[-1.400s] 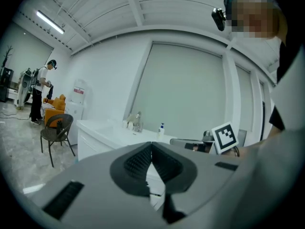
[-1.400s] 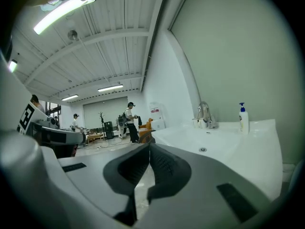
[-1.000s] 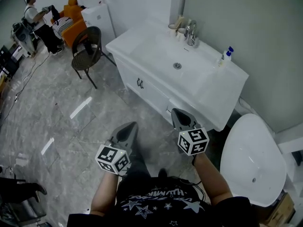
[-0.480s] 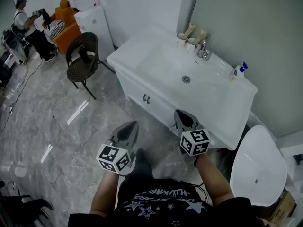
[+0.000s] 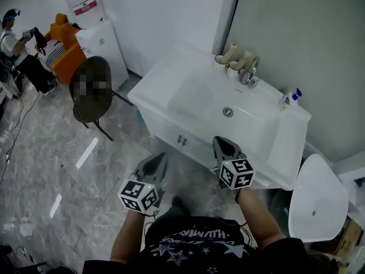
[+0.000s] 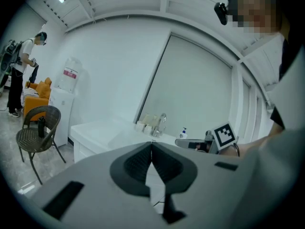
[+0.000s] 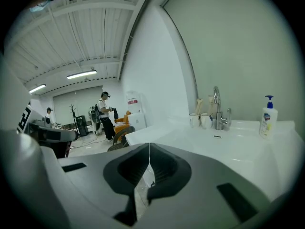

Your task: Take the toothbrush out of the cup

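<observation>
Premises: mock washroom bay with a grey marbled floor point(image 5: 51, 153); a person stands at far left, well apart from the work.
Vanity point(image 5: 165, 87): white cabinet with a moulded basin, set against the wall, directly ahead of both grippers.
Toilet point(image 5: 316, 196): white, lid down, just beside the vanity's right end.
Chair point(image 5: 85, 114): dark wicker, left of the vanity, not involved.
Water dispenser point(image 5: 94, 36): white, by the far wall.
Left gripper point(image 5: 158, 158): we find the jaws pressed together with nothing between them; it is held over the floor, short of the cabinet front.
Right gripper point(image 5: 222, 144): jaws likewise closed and empty; its tip shows against the vanity's front edge in the head view.
Faucet point(image 5: 249, 73): chrome, at the back of the basin.
Cups point(image 5: 222, 61): two pale cups side by side on the back ledge, just left of the faucet, well apart from both grippers.
Toothbrush point(image 5: 230, 51): pale sticks stand upright in both cups; we cannot tell which is the brush.
Soap bottle point(image 5: 288, 99): blue-topped pump at the right rear corner.
Progress: in our judgement nothing is done. The toothbrush is untouched in its cup. The reach, opening of a jaw, grasp and lift all remain.
Writing: the dispenser carries a red label, too small to read. The dark shirt has a starred print, which we cannot read reliably. The marker cubes show only black-and-white squares.
</observation>
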`<state>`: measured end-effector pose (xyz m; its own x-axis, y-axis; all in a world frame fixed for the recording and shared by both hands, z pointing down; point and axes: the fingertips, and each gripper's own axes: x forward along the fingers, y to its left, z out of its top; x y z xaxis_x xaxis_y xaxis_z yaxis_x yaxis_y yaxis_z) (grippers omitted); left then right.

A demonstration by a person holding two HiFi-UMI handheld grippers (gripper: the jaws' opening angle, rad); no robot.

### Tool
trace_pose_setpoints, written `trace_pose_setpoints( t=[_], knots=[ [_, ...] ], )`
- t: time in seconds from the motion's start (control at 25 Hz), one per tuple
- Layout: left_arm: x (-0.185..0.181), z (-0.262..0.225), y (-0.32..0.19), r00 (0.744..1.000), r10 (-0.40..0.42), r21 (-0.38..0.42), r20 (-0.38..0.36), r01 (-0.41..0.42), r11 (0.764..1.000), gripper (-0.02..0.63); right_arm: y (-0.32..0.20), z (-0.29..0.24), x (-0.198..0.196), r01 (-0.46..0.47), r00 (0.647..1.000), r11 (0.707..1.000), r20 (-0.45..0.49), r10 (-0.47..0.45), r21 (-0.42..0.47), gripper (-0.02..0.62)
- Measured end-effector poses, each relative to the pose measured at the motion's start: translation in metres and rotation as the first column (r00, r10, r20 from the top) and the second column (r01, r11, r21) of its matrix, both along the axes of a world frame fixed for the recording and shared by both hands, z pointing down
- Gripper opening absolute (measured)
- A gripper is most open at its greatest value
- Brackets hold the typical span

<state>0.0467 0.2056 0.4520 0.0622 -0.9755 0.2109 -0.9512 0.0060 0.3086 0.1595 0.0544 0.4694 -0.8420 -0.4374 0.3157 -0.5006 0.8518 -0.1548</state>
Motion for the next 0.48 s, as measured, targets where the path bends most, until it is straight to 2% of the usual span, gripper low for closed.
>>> trace_pose_setpoints(
  t=[0.24,0.48],
  knots=[
    [-0.044,0.014,-0.006,1.0,0.005,-0.025,-0.019,-0.005,1.0,0.018,-0.001,0.015,-0.034,-0.013,1.0,1.0,-0.028,0.012,-0.011,0.014],
    [-0.058,0.031,-0.015,0.999,0.03,-0.067,-0.026,-0.032,0.997,0.018,-0.008,0.03,-0.048,-0.023,0.999,0.999,-0.046,0.021,-0.033,0.015]
  ],
)
